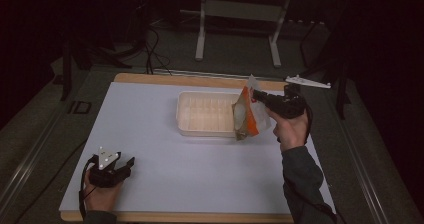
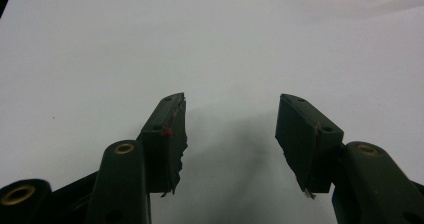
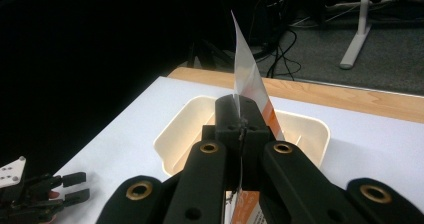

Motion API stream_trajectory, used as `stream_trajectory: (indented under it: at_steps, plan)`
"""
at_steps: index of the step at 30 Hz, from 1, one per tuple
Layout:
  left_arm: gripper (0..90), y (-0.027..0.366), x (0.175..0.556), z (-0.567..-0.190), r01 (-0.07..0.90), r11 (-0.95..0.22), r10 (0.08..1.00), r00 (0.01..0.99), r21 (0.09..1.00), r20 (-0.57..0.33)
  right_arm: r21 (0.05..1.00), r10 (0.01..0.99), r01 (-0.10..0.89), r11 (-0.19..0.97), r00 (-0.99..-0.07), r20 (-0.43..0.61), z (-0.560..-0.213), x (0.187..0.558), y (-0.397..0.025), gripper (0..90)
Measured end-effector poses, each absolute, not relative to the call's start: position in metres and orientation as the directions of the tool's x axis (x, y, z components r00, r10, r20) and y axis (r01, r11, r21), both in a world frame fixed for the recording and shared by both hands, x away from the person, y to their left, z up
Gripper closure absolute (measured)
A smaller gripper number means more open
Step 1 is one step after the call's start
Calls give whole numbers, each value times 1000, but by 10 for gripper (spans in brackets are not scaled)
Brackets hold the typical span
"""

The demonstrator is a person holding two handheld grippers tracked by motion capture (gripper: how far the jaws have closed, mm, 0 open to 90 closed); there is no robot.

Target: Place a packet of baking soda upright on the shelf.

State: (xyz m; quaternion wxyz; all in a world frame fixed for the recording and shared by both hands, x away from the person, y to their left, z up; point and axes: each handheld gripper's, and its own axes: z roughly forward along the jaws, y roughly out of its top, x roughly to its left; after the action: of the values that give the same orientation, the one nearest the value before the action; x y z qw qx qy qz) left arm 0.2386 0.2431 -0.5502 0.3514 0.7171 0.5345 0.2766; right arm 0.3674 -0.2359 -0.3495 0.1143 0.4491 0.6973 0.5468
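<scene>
An orange and white plastic bag (image 1: 246, 115) hangs in the air over the right end of a cream plastic tray (image 1: 200, 115). My right gripper (image 1: 257, 98) is shut on the bag's upper edge. In the right gripper view the bag (image 3: 250, 81) sticks up between the closed jaws, with the tray (image 3: 187, 129) just beyond. My left gripper (image 1: 127, 164) rests near the table's front left corner, held in a hand. Its jaws stand wide apart over bare white tabletop in the left gripper view (image 2: 230, 129), with nothing between them.
The white sheet (image 1: 165, 154) covers a wooden table whose edge (image 1: 150, 78) shows at the back. Behind the table stand a white metal frame (image 1: 201, 39) and cables on the dark floor. The left gripper (image 3: 75, 186) appears far off in the right gripper view.
</scene>
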Motion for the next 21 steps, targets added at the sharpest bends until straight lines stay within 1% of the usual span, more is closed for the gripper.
stream_trajectory:
  at_steps: [21]
  plan:
    - [455,243,238,-550,571,-179,961,276,801,19,881,797,473,-23,-523,302,-354,393,-227,900]
